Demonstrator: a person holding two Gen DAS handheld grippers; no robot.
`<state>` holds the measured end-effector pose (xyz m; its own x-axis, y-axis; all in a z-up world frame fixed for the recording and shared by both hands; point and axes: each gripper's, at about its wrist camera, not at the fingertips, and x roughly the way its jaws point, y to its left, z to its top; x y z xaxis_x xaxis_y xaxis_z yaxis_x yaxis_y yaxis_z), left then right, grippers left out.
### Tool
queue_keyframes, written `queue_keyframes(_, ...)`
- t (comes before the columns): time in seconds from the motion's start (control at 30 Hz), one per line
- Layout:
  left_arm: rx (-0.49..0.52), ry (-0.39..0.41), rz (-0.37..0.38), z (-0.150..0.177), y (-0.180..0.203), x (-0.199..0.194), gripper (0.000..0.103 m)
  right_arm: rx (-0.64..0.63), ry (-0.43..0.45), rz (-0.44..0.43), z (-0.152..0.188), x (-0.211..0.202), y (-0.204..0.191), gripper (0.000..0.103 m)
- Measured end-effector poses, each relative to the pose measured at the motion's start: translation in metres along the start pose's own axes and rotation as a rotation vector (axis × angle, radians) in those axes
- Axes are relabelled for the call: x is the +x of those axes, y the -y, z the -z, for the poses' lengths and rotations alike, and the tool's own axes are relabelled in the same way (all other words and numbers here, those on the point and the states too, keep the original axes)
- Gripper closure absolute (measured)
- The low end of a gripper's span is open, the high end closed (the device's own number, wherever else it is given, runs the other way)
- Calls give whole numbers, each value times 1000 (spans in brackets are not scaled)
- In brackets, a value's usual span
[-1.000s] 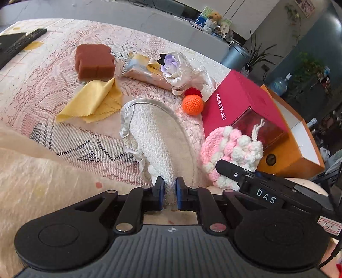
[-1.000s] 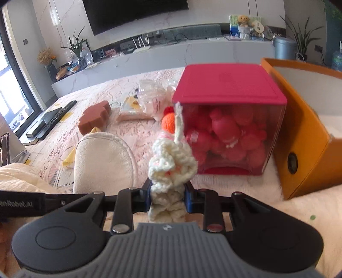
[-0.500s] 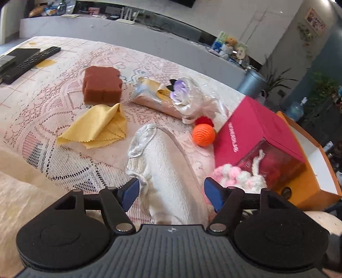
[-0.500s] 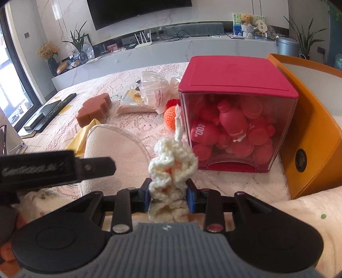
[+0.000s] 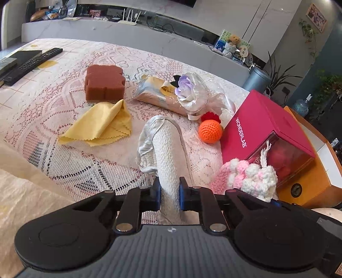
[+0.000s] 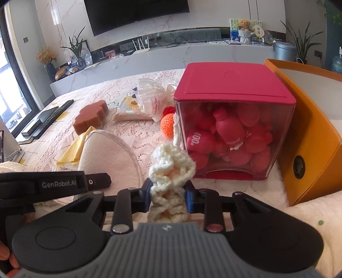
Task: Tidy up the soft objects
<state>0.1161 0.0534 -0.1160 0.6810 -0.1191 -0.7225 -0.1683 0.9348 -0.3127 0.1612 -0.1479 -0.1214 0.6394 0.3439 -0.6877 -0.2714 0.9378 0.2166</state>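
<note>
- While both hand-held grippers work low in frame, a remote (image 5: 32, 63) lies upper left on the lace-covered surface (image 5: 53, 102).
- A brown sponge (image 5: 103, 82) sits above a yellow cloth (image 5: 100, 124), left of centre.
- The left hand-held gripper (image 5: 170, 195) closes, clenched on a white terry mitt (image 5: 166, 154) at lower centre.
- An orange crochet ball (image 5: 210, 130) lies right of centre.
- The right hand-held gripper (image 6: 168, 197) closes, clamping a pink-and-white crochet piece (image 6: 171, 171) before the red box (image 6: 233, 85).

Bright room, wall-mounted television (image 6: 136, 12)
</note>
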Motion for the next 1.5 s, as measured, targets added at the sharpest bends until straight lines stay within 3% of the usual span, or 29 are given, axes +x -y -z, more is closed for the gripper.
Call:
queue_keyframes(0.43, 71, 69, 43, -4, 27, -53, 87, 4, 69, -24, -12, -57, 2, 76)
queue_keyframes(0.8, 204, 143, 161, -17, 94, -93, 87, 64, 205, -2, -29, -133, 51, 76)
queue_keyframes(1.2, 389, 114, 312, -56, 188, -69, 87, 54, 264, 118, -73, -179, 120, 76)
queue_keyframes(1.5, 510, 42, 353, -70, 241, -19, 87, 42, 215, 200, -98, -165, 168, 76)
